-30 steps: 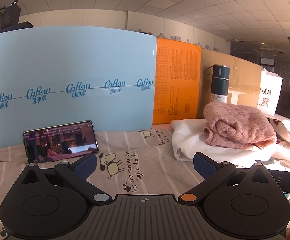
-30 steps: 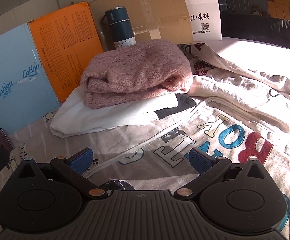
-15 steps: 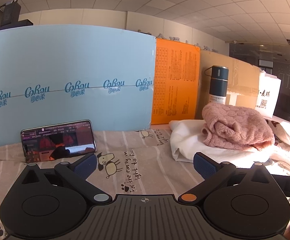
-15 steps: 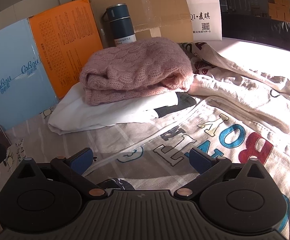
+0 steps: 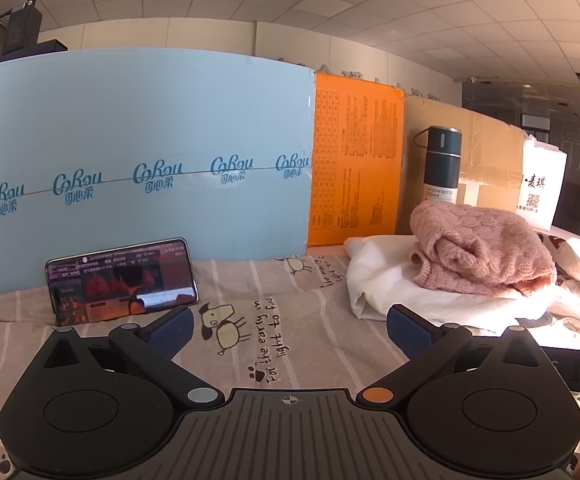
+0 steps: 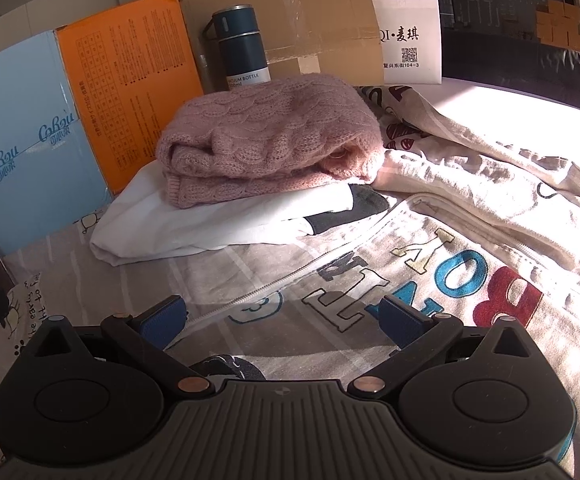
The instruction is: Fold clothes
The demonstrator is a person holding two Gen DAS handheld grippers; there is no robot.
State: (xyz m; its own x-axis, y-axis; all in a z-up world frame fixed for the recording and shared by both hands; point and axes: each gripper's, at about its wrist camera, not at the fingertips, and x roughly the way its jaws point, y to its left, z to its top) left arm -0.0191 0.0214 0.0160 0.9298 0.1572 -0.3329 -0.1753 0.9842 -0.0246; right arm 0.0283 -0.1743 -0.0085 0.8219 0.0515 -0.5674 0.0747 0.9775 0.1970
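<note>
A cream zip-up jacket with big coloured letters (image 6: 470, 264) lies spread out on the bed under and ahead of my right gripper (image 6: 284, 320), which is open and empty just above it. A folded pink knit sweater (image 6: 266, 144) rests on a folded white garment (image 6: 226, 224) behind the jacket; the sweater (image 5: 478, 252) and the white garment (image 5: 386, 280) also show in the left wrist view. My left gripper (image 5: 290, 326) is open and empty above the printed bedsheet (image 5: 274, 336), left of the stack.
A phone (image 5: 122, 280) leans against a light blue board (image 5: 138, 160) at the back left. An orange board (image 5: 354, 160), a cardboard box (image 6: 302, 20), a dark vacuum bottle (image 6: 242, 48) and a white paper bag (image 6: 410, 48) line the back.
Both grippers have shifted slightly; the scene slides a little in both views. The phone screen shows a different picture. Nothing was gripped or let go.
</note>
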